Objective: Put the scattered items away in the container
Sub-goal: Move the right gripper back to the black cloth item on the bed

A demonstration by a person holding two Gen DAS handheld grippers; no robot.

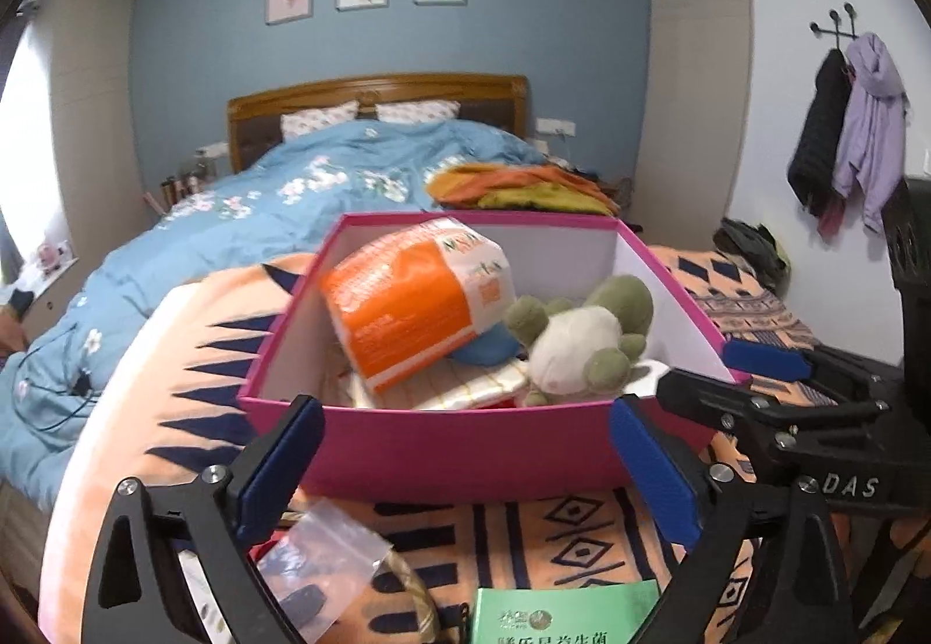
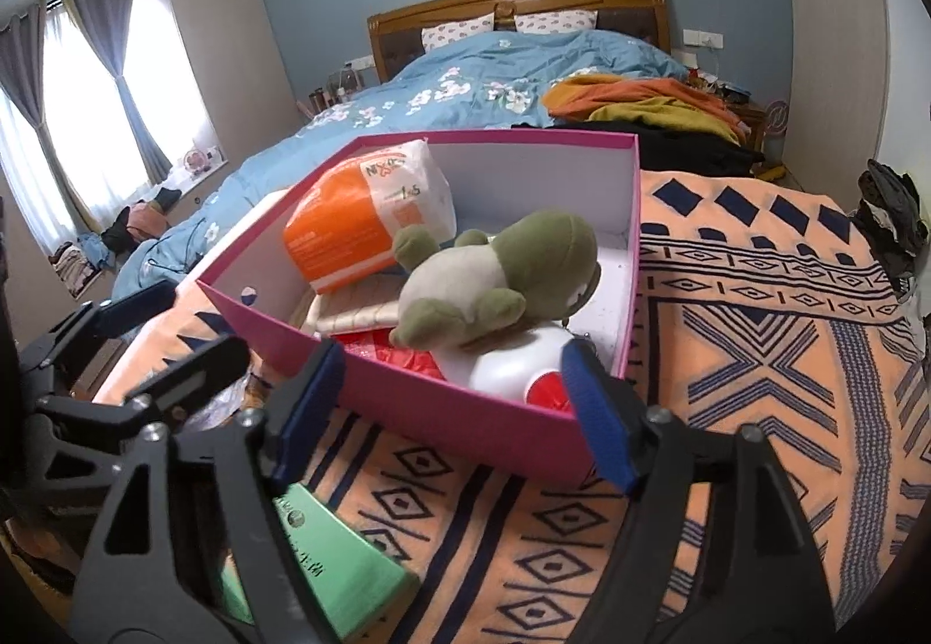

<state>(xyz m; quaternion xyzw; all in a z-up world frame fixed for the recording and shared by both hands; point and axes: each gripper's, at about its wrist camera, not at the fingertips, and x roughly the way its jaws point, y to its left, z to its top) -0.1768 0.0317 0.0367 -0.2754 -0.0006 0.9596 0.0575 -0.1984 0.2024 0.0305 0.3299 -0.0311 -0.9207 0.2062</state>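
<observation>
Left wrist view: green booklet (image 1: 561,618) lies at six o'clock beneath the left tongs (image 1: 465,469), nearer than the right tongs (image 2: 451,414); both gape wide, empty; pink box (image 1: 465,446) at twelve.

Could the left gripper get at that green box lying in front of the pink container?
Probably yes: the green box lies uncovered on the blanket just below the open left gripper. Only a clear plastic bag lies beside it.
</observation>
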